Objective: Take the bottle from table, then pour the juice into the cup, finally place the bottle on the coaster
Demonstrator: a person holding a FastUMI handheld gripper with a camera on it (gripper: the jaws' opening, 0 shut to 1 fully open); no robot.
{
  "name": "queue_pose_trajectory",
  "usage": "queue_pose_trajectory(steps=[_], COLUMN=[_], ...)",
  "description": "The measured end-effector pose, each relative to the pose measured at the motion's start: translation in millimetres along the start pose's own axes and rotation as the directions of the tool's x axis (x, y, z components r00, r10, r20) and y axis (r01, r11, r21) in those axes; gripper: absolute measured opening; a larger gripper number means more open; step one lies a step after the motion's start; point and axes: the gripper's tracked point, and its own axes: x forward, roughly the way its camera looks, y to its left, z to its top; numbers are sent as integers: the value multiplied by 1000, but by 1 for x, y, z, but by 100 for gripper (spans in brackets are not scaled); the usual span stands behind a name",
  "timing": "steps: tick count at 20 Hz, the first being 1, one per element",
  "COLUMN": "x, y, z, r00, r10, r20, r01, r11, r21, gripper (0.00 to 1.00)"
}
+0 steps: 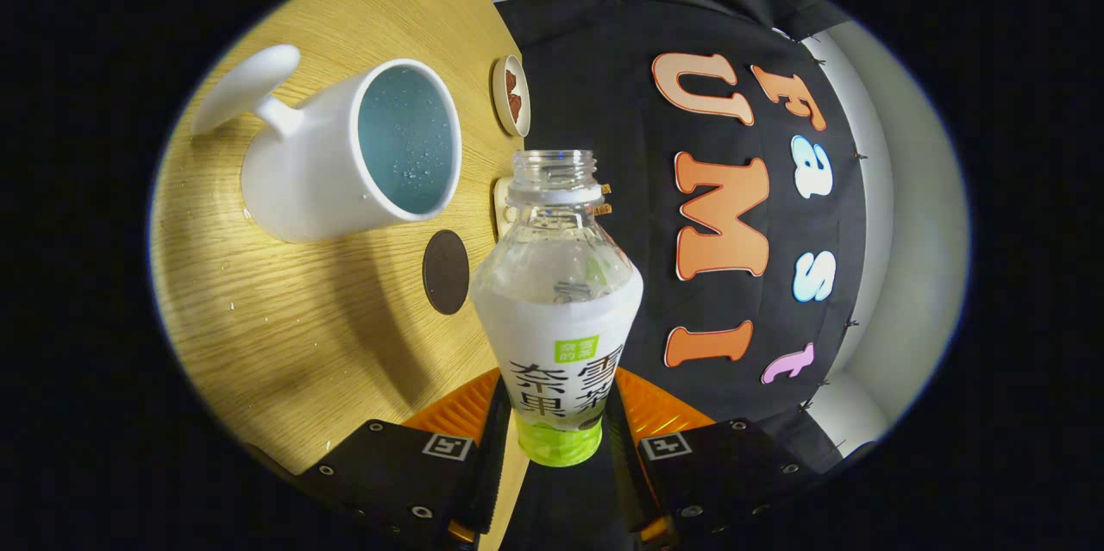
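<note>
Bottle (556,301) sits clamped between my gripper's (559,435) fingers, uncapped, its open mouth just beside the white cup (345,159); the dark coaster (446,272) lies on the wooden table (285,335) between them.

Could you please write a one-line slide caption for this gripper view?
Gripper fingers clamp an uncapped bottle, tilted beside the white cup, with the dark coaster between them on the wooden table.

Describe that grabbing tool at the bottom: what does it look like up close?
The gripper has two broad black blocks, each carrying a small square black-and-white marker and silver screws. Ribbed orange panels sit behind the fingers.
</note>
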Motion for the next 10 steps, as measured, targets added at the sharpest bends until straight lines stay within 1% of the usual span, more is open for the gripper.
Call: queue_pose_trajectory(steps=[7,10], x=[1,4], y=[-7,-10], z=[0,1], r00=[1000,1000], r10=[-7,-13], r20=[5,7], r01=[8,14], r11=[995,993], r21=[-101,-121], gripper=[56,57])
